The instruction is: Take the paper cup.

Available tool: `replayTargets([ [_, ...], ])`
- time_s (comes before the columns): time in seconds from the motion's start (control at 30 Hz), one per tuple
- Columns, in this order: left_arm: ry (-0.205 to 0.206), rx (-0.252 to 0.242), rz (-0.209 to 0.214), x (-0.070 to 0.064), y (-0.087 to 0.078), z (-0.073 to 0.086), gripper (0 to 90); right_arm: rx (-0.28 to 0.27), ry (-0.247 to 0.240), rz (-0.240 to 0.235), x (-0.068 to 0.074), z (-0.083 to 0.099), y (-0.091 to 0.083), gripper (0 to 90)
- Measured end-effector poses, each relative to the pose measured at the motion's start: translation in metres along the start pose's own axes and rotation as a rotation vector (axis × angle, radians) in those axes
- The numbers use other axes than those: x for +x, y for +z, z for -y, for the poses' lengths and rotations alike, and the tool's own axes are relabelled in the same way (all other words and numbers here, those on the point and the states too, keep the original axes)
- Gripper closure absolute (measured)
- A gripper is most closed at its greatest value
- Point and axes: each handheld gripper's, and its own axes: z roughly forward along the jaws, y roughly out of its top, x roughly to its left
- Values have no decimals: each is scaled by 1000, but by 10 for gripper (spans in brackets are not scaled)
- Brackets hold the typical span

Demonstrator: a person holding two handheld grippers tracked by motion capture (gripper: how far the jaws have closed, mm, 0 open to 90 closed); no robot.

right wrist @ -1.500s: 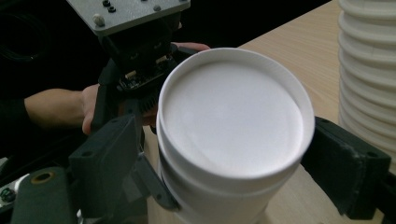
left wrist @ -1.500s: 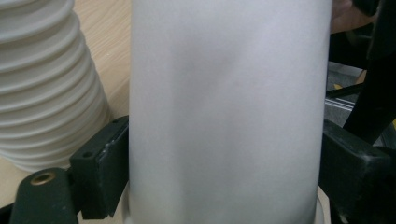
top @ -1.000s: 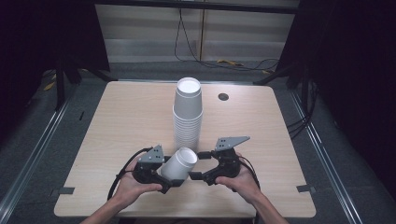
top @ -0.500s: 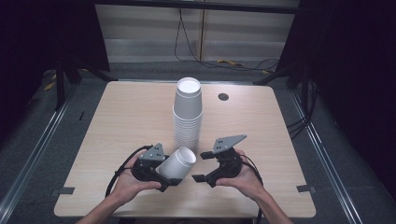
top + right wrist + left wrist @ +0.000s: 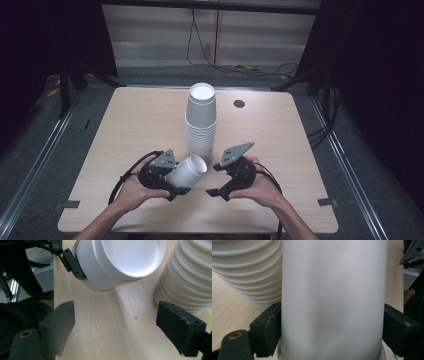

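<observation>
While the left claw (image 5: 175, 186) grips a cup (image 5: 187, 171) beside the stack (image 5: 200, 127), the right claw (image 5: 216, 180) gapes empty.

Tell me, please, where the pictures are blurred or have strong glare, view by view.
Left gripper view: the held cup is so close it looks soft, with no sharp edges. Right gripper view: bright glare washes out the cup's base, and the near jaws look slightly soft. High view: the table is evenly lit, the surroundings dark.
</observation>
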Motion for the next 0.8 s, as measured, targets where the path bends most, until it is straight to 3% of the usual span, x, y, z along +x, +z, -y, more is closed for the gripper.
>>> replayTargets([
  [0.2,28,41,-16,6,-5,-8,146,34,-25,12,-1,-3,2,163],
  [0.3,40,60,-3,7,-4,-10,147,29,-21,18,-4,-3,1,164],
  [0.37,53,100,8,6,-1,-11,146,42,-13,13,-5,-1,0,169],
  [0.63,121,182,44,-1,14,-12,146,96,-40,23,-4,0,0,176],
  [0.7,123,193,27,-5,15,-13,146,108,-54,27,-3,-1,2,176],
  [0.73,146,201,8,-5,15,-14,146,117,-57,32,-2,-1,3,176],
  [0.8,141,202,18,-7,13,-14,146,135,-72,49,-2,-1,6,160],
])
